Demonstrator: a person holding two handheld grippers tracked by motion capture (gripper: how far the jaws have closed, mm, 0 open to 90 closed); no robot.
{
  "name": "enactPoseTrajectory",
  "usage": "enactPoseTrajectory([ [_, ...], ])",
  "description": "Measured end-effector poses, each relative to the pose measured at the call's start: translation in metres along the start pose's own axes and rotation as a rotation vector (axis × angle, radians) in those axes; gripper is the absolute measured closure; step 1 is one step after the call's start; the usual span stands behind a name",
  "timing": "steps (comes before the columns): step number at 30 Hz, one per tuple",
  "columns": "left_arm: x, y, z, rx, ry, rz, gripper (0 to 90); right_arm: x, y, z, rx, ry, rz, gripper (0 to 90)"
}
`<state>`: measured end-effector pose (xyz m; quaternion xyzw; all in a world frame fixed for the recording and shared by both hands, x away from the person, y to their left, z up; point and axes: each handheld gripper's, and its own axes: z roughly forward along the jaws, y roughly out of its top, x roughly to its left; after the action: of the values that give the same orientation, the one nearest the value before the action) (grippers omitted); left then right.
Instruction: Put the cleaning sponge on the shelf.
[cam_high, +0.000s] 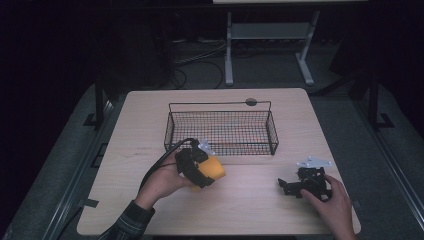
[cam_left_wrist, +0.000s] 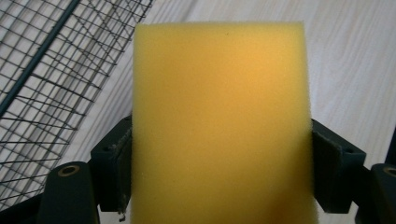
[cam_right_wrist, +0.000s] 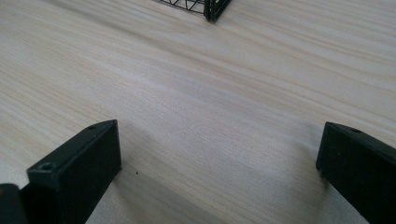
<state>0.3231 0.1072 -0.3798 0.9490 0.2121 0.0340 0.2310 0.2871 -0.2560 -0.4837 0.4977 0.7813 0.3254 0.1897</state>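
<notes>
**Sponge clamped at left, right jaws wide over bare desk**

Desk (cam_high: 250, 200): pale wood grain, seen whole from the high view, dark floor around it.

Wire basket (cam_high: 220, 131): black mesh, set at centre of desk toward the far edge, upright. Mesh wall seen close at upper left in the left gripper view (cam_left_wrist: 51, 79); one corner caught at the top edge of the right gripper view (cam_right_wrist: 212, 7).

Left gripper (cam_high: 200, 167): held in left hand (cam_high: 162, 182), just in front of the basket's near left corner, cable trailing back over the wrist. Jaws closed on the yellow sponge.

Yellow sponge (cam_high: 215, 169): a small orange-yellow block in the high view; in the left gripper view (cam_left_wrist: 219, 121) a broad flat foam face, pinched at both sides between the pads, desk beyond it.

Right gripper (cam_high: 292, 186): low at near right of desk, in right hand (cam_high: 332, 202), well apart from basket and sponge. Jaws wide apart in the right gripper view (cam_right_wrist: 219, 163), bare wood between them. Contact with desk: cannot tell.
</notes>
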Motion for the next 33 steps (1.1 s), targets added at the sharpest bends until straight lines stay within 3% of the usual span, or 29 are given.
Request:
enactPoseTrajectory([
  [33, 0.041, 0.013, -0.033, -0.026, 0.062, -0.038, 22.6, 0.0, 0.0, 0.0, 0.0, 0.001, 0.0, 0.0],
])
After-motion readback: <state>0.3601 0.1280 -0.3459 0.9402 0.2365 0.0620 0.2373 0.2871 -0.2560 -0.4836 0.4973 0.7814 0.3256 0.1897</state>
